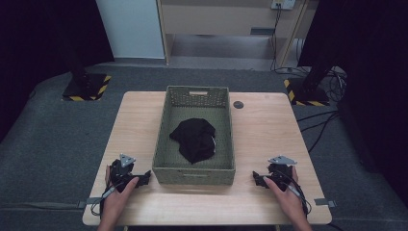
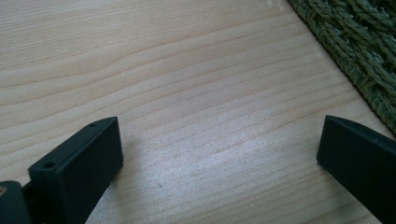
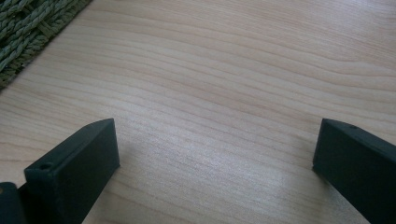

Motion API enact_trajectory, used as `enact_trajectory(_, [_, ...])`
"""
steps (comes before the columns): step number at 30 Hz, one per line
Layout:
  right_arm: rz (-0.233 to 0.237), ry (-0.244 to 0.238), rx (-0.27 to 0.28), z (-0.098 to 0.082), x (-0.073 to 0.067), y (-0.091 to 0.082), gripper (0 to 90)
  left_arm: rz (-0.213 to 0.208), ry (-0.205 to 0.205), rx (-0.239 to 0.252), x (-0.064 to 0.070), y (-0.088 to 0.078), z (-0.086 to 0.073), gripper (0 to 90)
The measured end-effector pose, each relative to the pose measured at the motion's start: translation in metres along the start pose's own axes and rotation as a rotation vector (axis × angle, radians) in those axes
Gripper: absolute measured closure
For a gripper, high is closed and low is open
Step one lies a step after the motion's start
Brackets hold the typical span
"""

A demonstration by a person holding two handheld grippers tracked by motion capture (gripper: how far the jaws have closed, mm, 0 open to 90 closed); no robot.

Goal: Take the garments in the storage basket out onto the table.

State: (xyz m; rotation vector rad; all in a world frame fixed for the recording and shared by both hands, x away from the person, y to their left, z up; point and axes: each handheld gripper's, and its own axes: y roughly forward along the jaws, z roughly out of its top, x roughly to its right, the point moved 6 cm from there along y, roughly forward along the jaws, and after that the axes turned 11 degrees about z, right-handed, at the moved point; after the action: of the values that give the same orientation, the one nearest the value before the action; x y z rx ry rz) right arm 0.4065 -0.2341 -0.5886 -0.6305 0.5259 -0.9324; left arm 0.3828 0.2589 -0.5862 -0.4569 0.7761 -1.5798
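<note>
Wood table: both claws, L gripper & R gripper, gape empty. I'd reach over basket rim, pinch black cloth mid-bunch.

Left hand — enters from the bottom edge, forearm angled slightly inward, fingers wrapped round the rear of its tool, low over the surface.

Left gripper — black body, grey three-cornered plate on top, cable trailing back past the wrist. Jaws point toward the centre and stand wide apart in the left gripper view, nothing between them.

Right hand — enters from the bottom edge, forearm angled inward, mirroring the other, grasping its tool from behind.

Right gripper — same build, plate uppermost, cable running back along the forearm. Jaws point toward the centre and are spread fully in the right gripper view, holding nothing.
</note>
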Motion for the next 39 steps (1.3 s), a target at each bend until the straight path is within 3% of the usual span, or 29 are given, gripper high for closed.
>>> enact_trajectory(30, [0.001, 0.001, 0.001, 0.0001, -0.0001, -0.0001, 0.3, 0.0, -0.001, 0.001, 0.0, 0.0, 0.0, 0.0])
enact_trajectory(35, [0.024, 0.018, 0.013, 0.0002, 0.0006, -0.0015, 0.8, 0.0, 0.0, 0.0, 0.0, 0.0, 0.0, 0.0])
enact_trajectory(39, [0.013, 0.002, 0.004, -0.0003, 0.0002, -0.0012, 1.3, 0.0, 0.0, 0.0, 0.0, 0.0, 0.0, 0.0])
